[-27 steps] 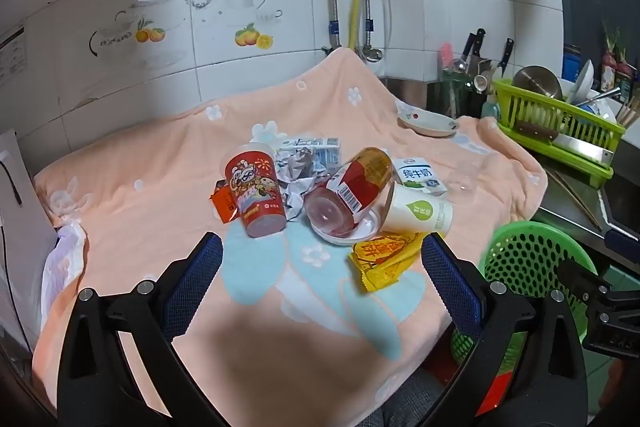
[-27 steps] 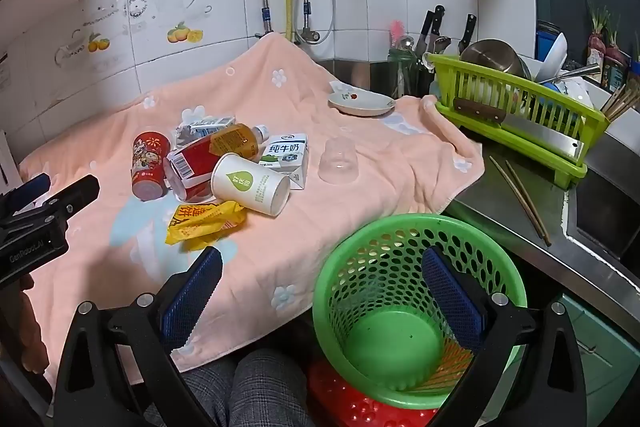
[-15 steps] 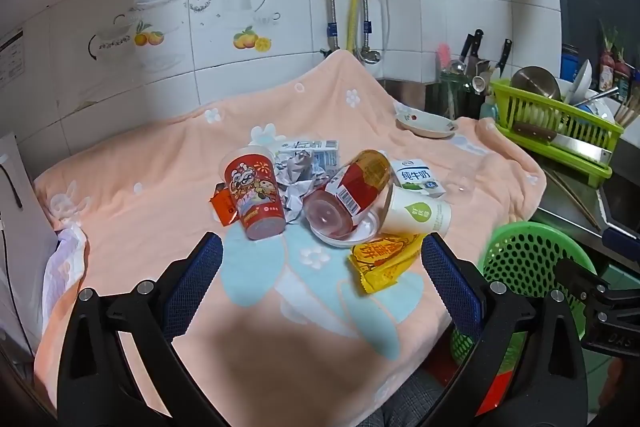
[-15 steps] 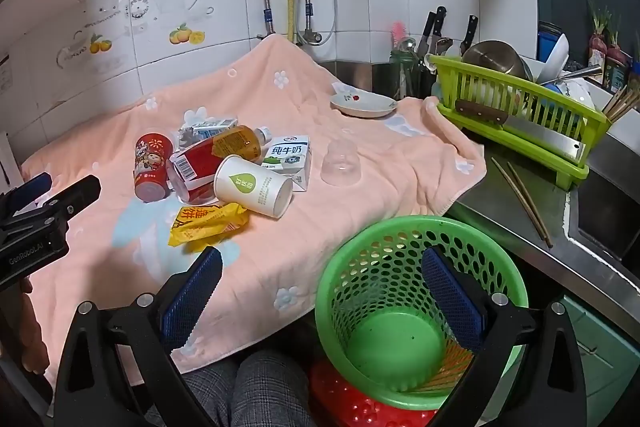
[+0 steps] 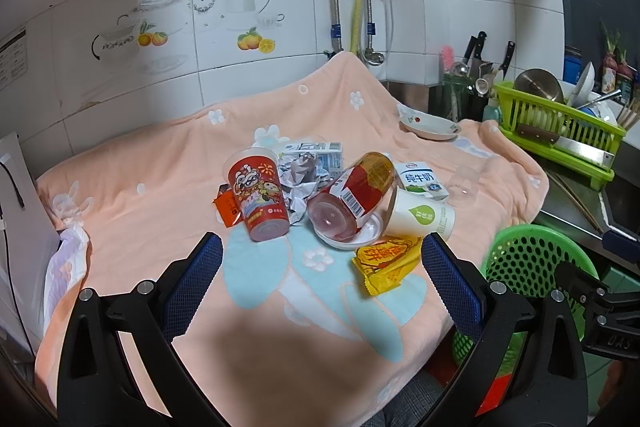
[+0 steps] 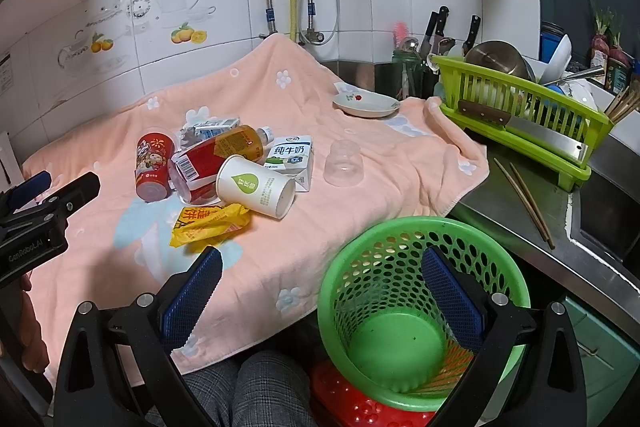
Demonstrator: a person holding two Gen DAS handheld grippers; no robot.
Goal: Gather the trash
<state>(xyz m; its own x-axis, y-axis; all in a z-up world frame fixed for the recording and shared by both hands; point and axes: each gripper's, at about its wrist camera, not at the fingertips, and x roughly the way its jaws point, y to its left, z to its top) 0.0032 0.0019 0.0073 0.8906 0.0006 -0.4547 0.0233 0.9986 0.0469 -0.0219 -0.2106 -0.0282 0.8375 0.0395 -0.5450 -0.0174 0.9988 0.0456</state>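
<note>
**Both tongs empty above a heap of trash on a cloth-covered worktop**

The left tongs (image 5: 322, 269) hang with jaws wide apart and nothing between them, aimed at a small heap of trash on a peach blanket (image 5: 160, 171) that covers the worktop. The heap lies just beyond their tips, toward the far side. Nearest, and slightly right of centre, is a yellow snack wrapper (image 5: 386, 259), lying flat with its long axis running from near to far right. Behind it a red-labelled bottle (image 5: 352, 193) lies on its side, base toward the tongs and resting on a small white dish (image 5: 370, 233). To the left is a red paper cup (image 5: 258, 197); to the right a white paper cup (image 5: 420, 215) on its side and a milk carton (image 5: 420, 181). Crumpled paper (image 5: 300, 175) sits at the back.

The right tongs (image 6: 322, 293) are also spread apart and empty. They hover over a green perforated basket (image 6: 400, 251) that stands below the near right edge of the worktop. It looks empty.

The left tongs are judged the nearer to the heap, with the wrapper the closest piece; the basket lies to the right of it.

Around this, the room is a white-tiled kitchen with wall pipes, a knife block and a green dish rack (image 6: 520, 115) at the far right.
</note>
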